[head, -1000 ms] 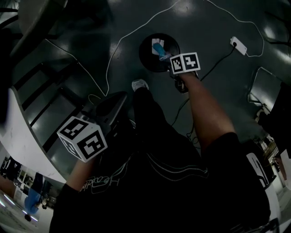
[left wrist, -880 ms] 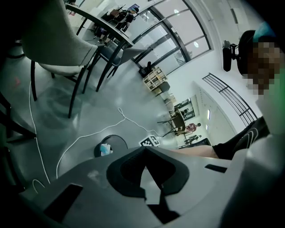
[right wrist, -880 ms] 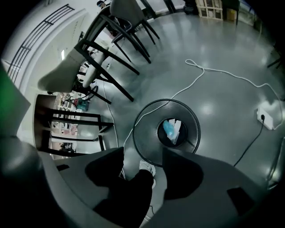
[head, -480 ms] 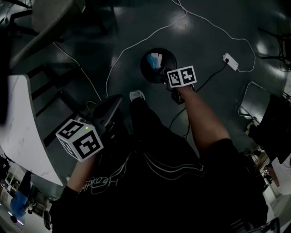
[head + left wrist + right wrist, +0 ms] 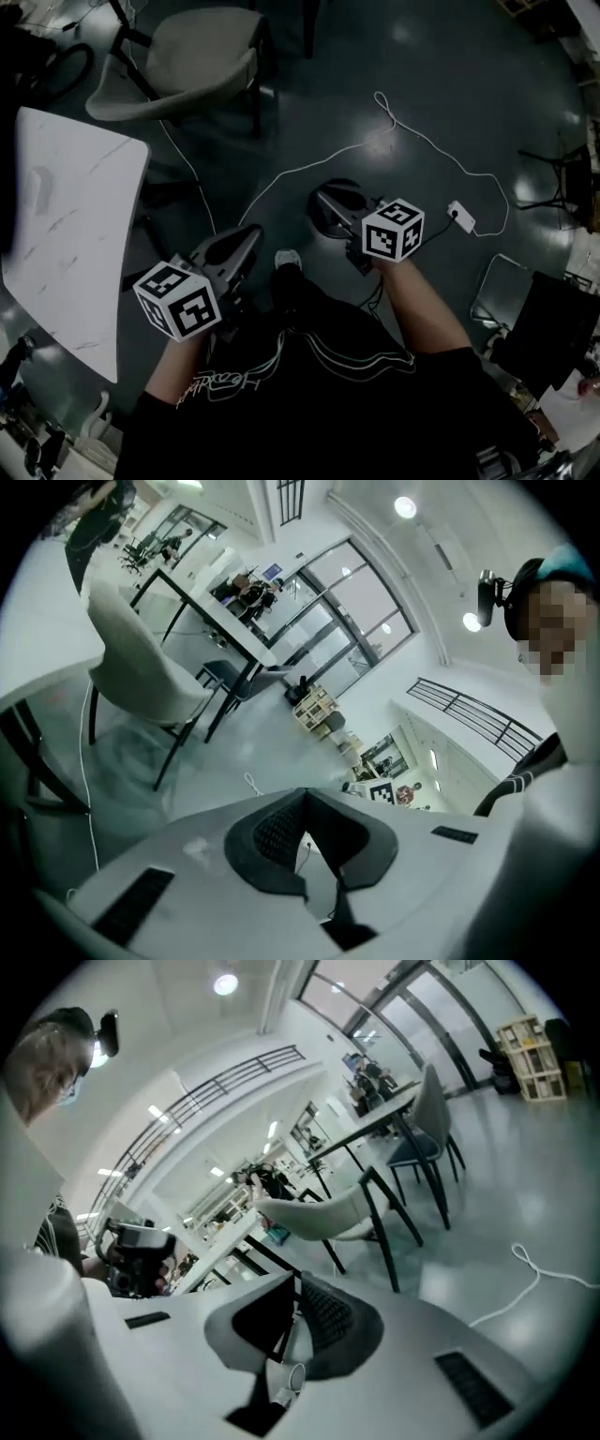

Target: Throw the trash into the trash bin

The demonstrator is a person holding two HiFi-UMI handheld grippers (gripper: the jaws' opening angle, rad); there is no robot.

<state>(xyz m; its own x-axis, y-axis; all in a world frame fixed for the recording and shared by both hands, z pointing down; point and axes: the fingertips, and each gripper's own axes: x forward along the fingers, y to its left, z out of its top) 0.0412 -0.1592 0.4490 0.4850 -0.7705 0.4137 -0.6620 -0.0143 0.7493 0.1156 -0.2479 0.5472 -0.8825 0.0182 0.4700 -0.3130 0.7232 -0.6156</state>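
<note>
The right gripper (image 5: 295, 1281) is hanging over the dark glossy floor (image 5: 450, 112). Its fingers have just been closing and are now meeting with nothing between them. The left gripper (image 5: 305, 797) is likewise pinching together, empty. The black round trash bin (image 5: 339, 184) is sitting mostly hidden behind the right gripper. No trash is showing anywhere, so it is probably lying inside the bin. As scrap, it is likely handling light and crushable, and is best pinched at a bunched edge.

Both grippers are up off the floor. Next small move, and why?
I'd guess: turn toward the white table and scan for more trash. The fingers of the right gripper have just been closing with nothing between them, the left gripper is shut and empty too, and no loose trash shows on the floor around the white cable.
</note>
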